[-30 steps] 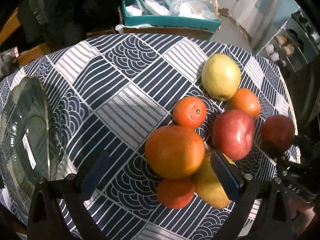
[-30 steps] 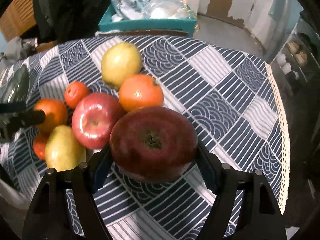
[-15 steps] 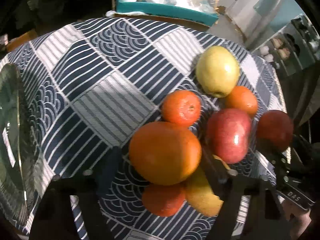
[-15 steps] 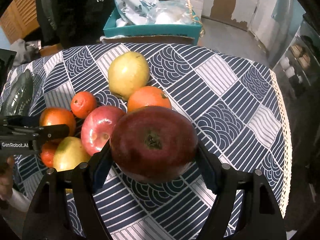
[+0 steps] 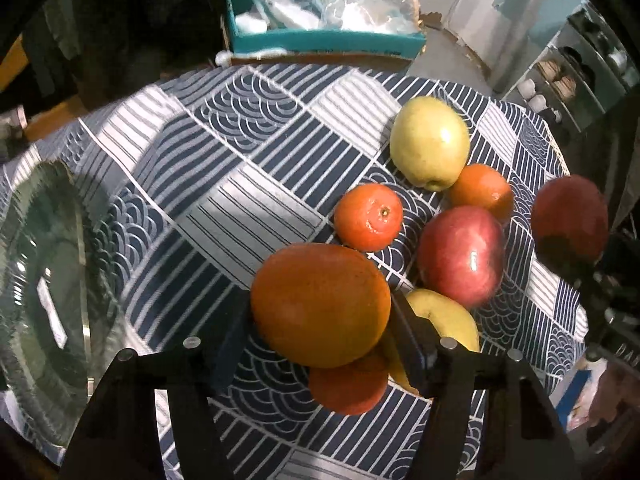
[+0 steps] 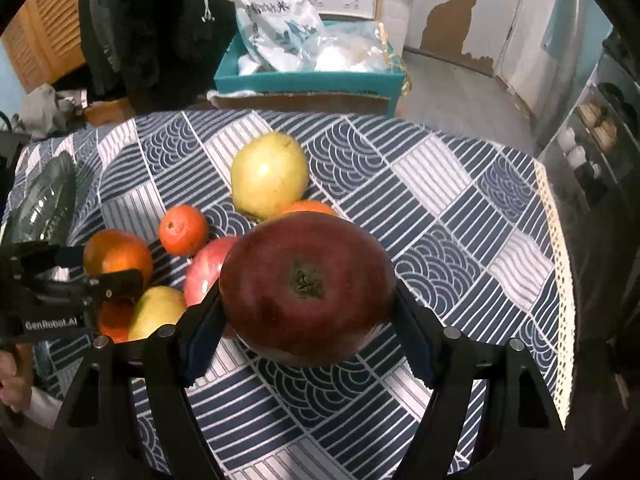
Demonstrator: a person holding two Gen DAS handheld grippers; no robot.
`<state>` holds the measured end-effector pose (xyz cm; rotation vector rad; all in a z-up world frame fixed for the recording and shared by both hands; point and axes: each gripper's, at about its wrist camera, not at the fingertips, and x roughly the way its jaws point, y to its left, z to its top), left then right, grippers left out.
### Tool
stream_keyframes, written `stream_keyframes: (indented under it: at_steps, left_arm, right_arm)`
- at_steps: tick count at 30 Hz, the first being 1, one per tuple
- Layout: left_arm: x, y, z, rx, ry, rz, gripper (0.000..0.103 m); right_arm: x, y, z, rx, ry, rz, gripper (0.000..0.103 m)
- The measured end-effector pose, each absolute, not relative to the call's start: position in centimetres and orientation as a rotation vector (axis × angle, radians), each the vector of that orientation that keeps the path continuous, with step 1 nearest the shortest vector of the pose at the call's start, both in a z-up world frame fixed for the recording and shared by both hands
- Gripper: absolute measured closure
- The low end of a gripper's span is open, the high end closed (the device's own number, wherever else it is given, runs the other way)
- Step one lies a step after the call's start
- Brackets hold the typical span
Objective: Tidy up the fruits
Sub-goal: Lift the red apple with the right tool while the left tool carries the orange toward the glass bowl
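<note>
L gripper [image 5: 320, 320] is clamping the large orange [image 5: 320, 304] above the fruit pile near the table's [image 5: 240, 168] right edge. R gripper [image 6: 308, 320] is gripping the dark red apple [image 6: 308, 284], lifted off the cloth. Glass bowl [image 5: 44, 280] is sitting at left edge.

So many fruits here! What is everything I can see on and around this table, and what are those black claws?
Large orange: 1, orange, clamped in the left gripper.
Dark red apple: 1, held in the right gripper.
Pink-red apple: 1, on the tablecloth mid-pile.
Green-yellow apple: 1, far end of the pile.
Small oranges: 3, orange, scattered through the pile.
Yellow pear: 1, behind the left gripper's finger.
Glass plate: 1, clear greenish, table's left edge.
Tablecloth: 1, navy-and-white patterned.
Teal box: 1, holding plastic bags, beyond the table.
Left gripper: black, hand-held.
Right gripper: black, hand-held.
</note>
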<state>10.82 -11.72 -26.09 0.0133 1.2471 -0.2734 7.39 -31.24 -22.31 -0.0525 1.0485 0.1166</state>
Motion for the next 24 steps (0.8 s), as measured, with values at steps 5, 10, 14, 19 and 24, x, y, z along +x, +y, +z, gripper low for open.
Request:
stream_keyframes:
  at_steps: [5, 10, 14, 19, 24]
  left_arm:
    - [10.1, -11.4, -23.8, 0.059, 1.154, -0.261, 0.035]
    - [9.4, -11.3, -21.2, 0.092, 1.068, -0.257, 0.035]
    - [9.0, -11.3, -19.3, 0.105, 1.015, -0.261, 0.035]
    - [8.3, -10.8, -17.3, 0.1, 0.965, -0.264, 0.035]
    - [7.6, -10.0, -15.4, 0.094, 0.925, -0.246, 0.035]
  right_arm:
    - [7.2, -30.7, -20.5, -0.067, 0.998, 0.111, 0.026]
    - [6.9, -30.2, -18.8, -0.073, 0.955, 0.114, 0.026]
    - [6.7, -29.8, -17.7, -0.089, 0.922, 0.11, 0.026]
    - [6.4, -29.6, -16.0, -0.069, 0.881, 0.121, 0.026]
    - [5.9, -29.2, -14.1, -0.064, 0.834, 0.131, 0.026]
